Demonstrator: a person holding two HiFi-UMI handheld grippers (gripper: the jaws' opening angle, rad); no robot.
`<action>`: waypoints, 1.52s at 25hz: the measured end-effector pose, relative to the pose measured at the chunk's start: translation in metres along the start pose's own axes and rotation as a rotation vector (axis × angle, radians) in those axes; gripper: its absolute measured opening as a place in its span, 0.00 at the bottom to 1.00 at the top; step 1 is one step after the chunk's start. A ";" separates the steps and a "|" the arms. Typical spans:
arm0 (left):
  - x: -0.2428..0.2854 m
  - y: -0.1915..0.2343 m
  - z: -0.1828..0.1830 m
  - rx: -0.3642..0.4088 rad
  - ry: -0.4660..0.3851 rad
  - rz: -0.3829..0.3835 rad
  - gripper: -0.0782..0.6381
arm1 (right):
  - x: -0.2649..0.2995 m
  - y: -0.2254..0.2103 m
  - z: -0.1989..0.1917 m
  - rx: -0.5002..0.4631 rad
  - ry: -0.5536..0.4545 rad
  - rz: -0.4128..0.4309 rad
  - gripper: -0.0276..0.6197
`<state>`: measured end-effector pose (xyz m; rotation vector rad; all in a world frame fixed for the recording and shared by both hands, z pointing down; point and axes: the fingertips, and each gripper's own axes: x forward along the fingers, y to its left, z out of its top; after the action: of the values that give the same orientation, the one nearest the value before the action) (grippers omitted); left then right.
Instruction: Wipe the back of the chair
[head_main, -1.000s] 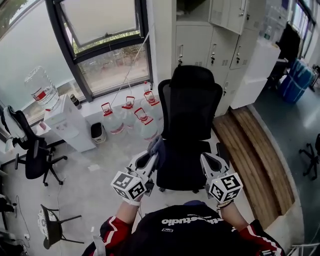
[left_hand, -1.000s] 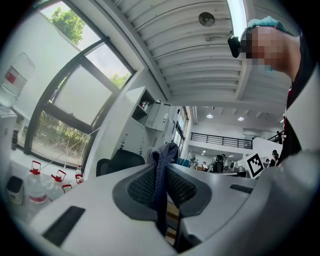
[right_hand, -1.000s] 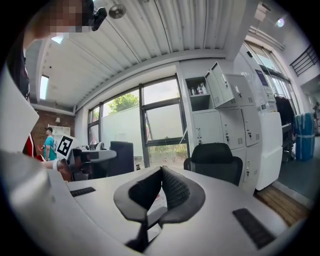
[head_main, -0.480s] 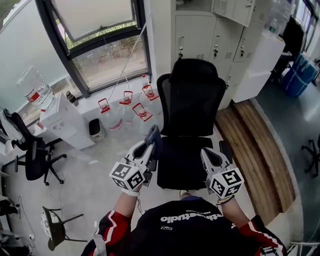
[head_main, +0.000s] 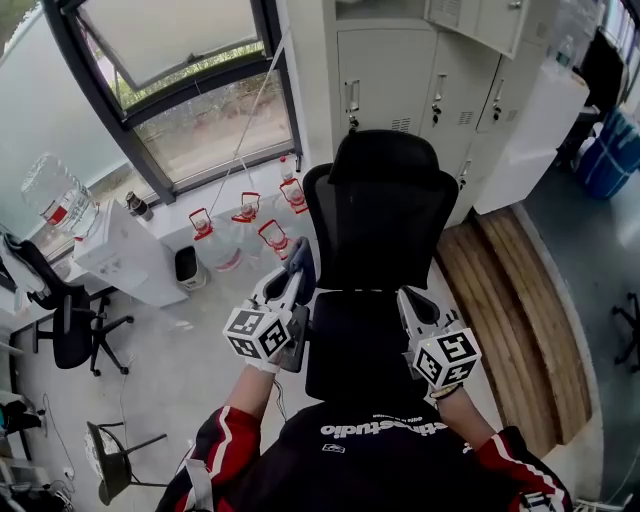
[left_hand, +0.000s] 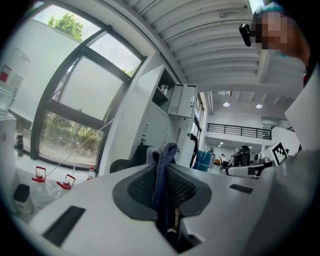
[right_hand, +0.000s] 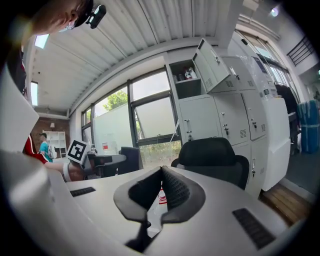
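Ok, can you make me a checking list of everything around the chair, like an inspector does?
Surface: chair back, black, upright, beyond the seat; no dirt can be made out.
Job's things: blue-grey cloth, close to the chair back's left edge; contact cannot be told.
Clutter: water jugs on the floor by the window; small black bin.
Grippers: left gripper shut on the cloth; right gripper shut, nothing in it.
Cables: thin white cord hanging across the window.
Surroundings: water dispenser, grey lockers, wooden platform, another chair.
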<state>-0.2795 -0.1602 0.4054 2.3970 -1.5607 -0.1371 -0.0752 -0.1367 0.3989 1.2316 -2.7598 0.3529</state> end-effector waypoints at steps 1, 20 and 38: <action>0.015 0.007 -0.001 0.003 0.004 0.012 0.19 | 0.009 -0.009 0.001 0.001 0.004 0.006 0.06; 0.271 0.216 -0.092 0.026 0.153 0.389 0.19 | 0.075 -0.168 -0.007 0.097 0.040 -0.047 0.06; 0.372 0.164 -0.140 0.069 0.221 0.276 0.19 | 0.036 -0.246 -0.010 0.103 0.004 -0.223 0.06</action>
<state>-0.2383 -0.5346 0.6118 2.1301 -1.7899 0.2330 0.0838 -0.3189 0.4566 1.5420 -2.5938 0.4800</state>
